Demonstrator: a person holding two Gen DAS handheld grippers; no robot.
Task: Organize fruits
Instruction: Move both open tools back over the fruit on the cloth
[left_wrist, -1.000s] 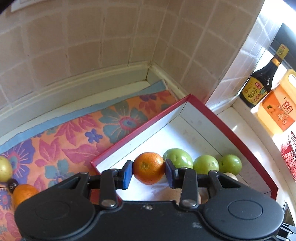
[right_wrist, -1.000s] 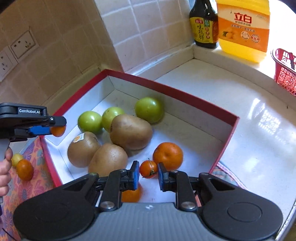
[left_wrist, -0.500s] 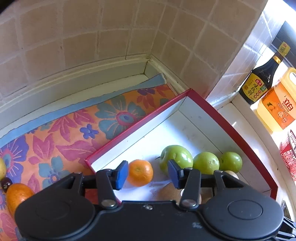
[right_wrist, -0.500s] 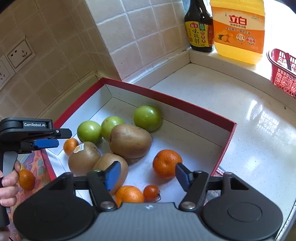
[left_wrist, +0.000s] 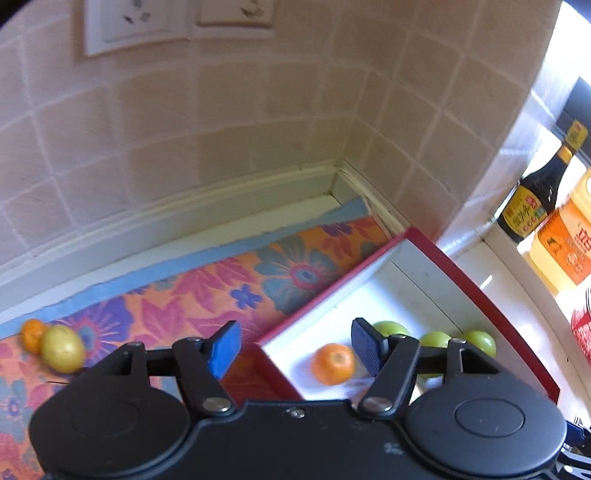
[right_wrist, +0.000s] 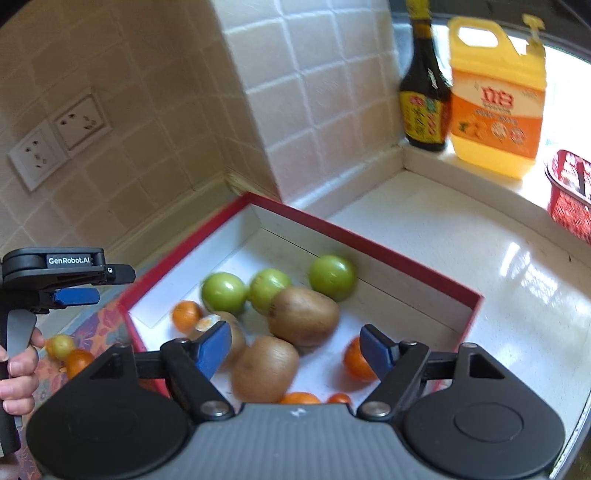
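Logging both tools: my left gripper (left_wrist: 295, 345) stands spread wide, nothing between its blue pads, tilted down over the near-left corner of the red-rimmed box (left_wrist: 458, 273). A small orange (left_wrist: 333, 363) lies on the box floor just inside that corner, near the right pad. My right gripper (right_wrist: 295, 349) is likewise spread and empty, angled down over the box's near side. Box contents from the right wrist view: three green fruits (right_wrist: 331, 277) in a row toward the far side, kiwis (right_wrist: 303, 315) in the middle, oranges (right_wrist: 355, 362) at the near edge. On the floral mat (left_wrist: 177, 306), far left, a yellow-green fruit (left_wrist: 62, 353) touches another orange (left_wrist: 31, 334).
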